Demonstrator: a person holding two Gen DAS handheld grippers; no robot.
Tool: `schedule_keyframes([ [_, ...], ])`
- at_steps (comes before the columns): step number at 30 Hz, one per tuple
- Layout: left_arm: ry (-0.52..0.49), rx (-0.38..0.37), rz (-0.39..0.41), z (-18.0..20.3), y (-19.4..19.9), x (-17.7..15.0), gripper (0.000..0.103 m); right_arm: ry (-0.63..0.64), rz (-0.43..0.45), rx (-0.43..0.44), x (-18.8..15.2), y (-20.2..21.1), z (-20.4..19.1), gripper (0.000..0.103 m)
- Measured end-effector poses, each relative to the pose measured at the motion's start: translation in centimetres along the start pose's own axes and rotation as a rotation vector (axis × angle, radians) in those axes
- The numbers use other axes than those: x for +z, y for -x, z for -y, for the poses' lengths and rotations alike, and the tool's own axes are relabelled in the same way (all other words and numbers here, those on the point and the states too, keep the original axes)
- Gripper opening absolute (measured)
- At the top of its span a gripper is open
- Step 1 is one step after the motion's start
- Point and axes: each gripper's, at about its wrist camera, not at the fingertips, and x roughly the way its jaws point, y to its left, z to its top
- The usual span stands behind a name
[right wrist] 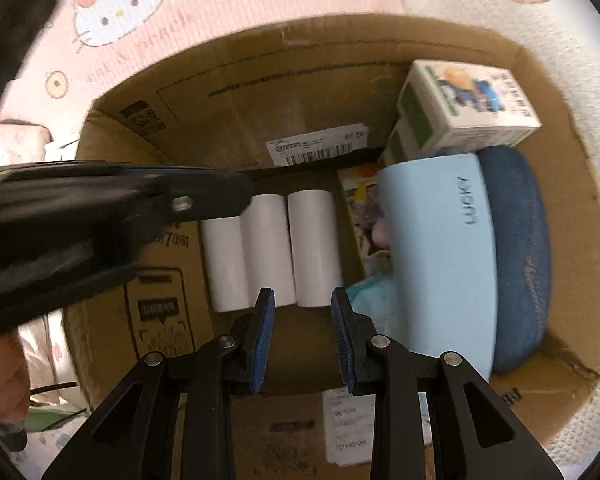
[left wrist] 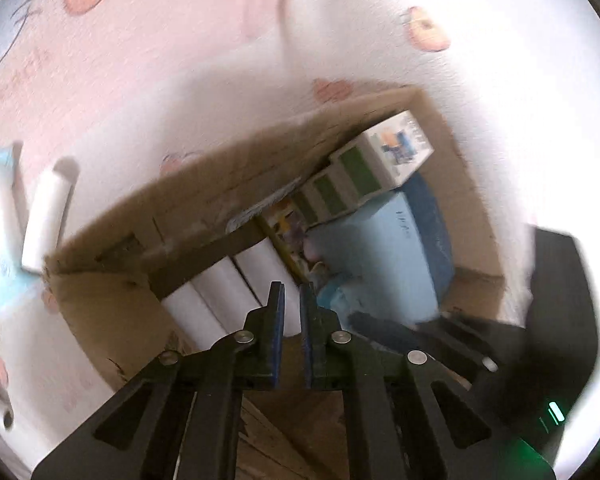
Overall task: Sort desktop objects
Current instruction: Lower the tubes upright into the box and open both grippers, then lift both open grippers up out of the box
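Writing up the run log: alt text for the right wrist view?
Right gripper hangs empty above an open cardboard box holding three white rolls, a light-blue case and small cartons. The left gripper reaches in from the left.

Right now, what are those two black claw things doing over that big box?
A person is tidying desk things into a brown cardboard box. Three white paper rolls already lie side by side on its floor, next to a pale blue pouch marked LUCKY, a dark blue round case and small green-and-white cartons. The left gripper is nearly shut with nothing in it. The right gripper hangs above the box, also empty. One more white roll waits outside on the pink cartoon mat.
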Motion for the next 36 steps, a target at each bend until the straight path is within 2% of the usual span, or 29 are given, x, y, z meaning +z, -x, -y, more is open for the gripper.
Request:
schedule_keyframes([
  [4, -0.107, 0.044, 0.075, 0.8, 0.2, 0.2, 0.009, -0.046, -0.078, -0.017, 1.2, -2.2, 0.2, 0.025],
  [8, -0.193, 0.011, 0.132, 0.6, 0.6, 0.3, 0.009, -0.101, -0.124, -0.029, 2.1, -3.8, 0.6, 0.025],
  [17, -0.342, -0.044, 0.214, 0.6, 0.4, 0.5, 0.007, -0.141, -0.152, -0.075, 3.8, -5.1, 0.2, 0.025],
  [19, -0.353, -0.02, 0.227, 0.5, 0.6, 0.8, 0.007, -0.141, -0.159, -0.078, 4.3, -5.3, 0.0, 0.025],
  [21, -0.358, -0.02, 0.241, 0.2, 0.7, 0.9, 0.007, -0.164, -0.168, -0.124, 4.4, -5.2, -0.2, 0.025],
  [23, -0.355, -0.038, 0.247, -0.3, 0.9, 1.0, 0.007, -0.136, -0.154, -0.145, 4.7, -5.0, -0.7, 0.025],
  [26, -0.336, -0.065, 0.267, -1.4, 1.5, 1.3, 0.007, -0.178, -0.164, -0.127, 5.0, -5.3, -0.4, 0.025],
  [31, -0.302, -0.114, 0.295, -2.8, 2.5, 1.9, 0.007, -0.153, -0.182, -0.173, 5.2, -5.9, -1.3, 0.025],
  [36, -0.317, -0.106, 0.323, -3.1, 3.3, 2.3, 0.007, -0.121, -0.2, -0.231, 5.2, -6.3, -2.2, 0.025],
])
